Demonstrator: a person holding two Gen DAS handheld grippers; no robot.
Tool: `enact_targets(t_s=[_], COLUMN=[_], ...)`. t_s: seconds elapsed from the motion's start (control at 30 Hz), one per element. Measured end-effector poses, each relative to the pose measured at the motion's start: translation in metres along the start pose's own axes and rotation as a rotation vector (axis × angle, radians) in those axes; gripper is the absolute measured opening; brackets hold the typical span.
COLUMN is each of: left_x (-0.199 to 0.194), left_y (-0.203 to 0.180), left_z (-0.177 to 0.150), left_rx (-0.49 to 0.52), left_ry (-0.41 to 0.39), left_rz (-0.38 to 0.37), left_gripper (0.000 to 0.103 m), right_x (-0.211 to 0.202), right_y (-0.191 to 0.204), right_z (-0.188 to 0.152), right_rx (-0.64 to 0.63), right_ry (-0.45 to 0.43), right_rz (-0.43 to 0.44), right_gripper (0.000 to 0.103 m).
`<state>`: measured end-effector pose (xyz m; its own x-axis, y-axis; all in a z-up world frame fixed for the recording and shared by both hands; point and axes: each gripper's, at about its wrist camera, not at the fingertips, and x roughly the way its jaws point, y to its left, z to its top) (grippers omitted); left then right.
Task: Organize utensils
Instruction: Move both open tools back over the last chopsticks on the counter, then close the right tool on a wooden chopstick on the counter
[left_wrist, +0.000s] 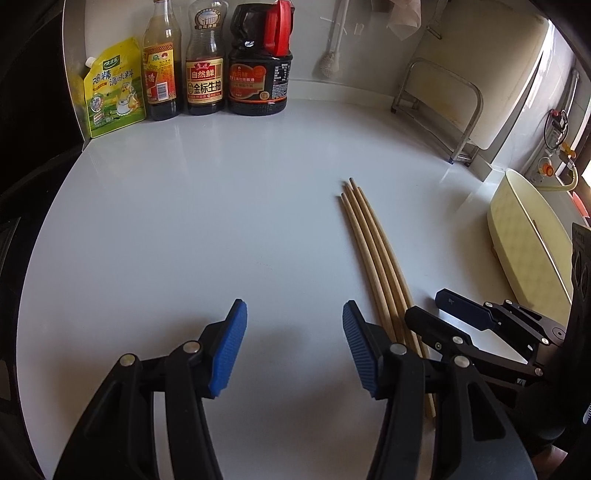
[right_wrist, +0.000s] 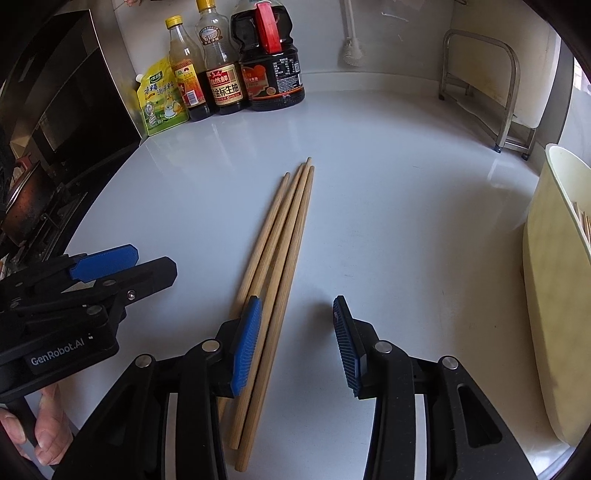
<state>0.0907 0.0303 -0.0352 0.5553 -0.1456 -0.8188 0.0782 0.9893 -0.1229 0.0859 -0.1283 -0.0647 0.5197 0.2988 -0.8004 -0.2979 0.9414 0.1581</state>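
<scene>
Four wooden chopsticks (right_wrist: 280, 266) lay together on the white counter (right_wrist: 388, 221). My right gripper (right_wrist: 295, 343) stood over their near ends, jaws apart, gripping nothing. My left gripper (left_wrist: 291, 343) was open too, just left of them.

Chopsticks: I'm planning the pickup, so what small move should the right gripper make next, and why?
Probably shift the right gripper slightly left: the chopsticks lie flat beside its left finger, not centred between its open jaws.
</scene>
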Motion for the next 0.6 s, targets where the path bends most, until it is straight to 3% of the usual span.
enact_targets(t_s=[0.33,0.6], left_x=[0.005,0.003], left_y=[-0.016,-0.010], left_z=[-0.005,-0.006], left_rx=[0.024,0.010], left_ry=[0.013,0.010], left_rz=[-0.014,-0.003], left_gripper=[0.053,0.053], right_x=[-0.004,-0.001], right_y=[-0.008,-0.001], right_z=[-0.001,-0.003], right_rx=[0.022,-0.018], right_ry=[-0.010,-0.017], right_rz=[0.005,-0.048], right_gripper=[0.039,0.039])
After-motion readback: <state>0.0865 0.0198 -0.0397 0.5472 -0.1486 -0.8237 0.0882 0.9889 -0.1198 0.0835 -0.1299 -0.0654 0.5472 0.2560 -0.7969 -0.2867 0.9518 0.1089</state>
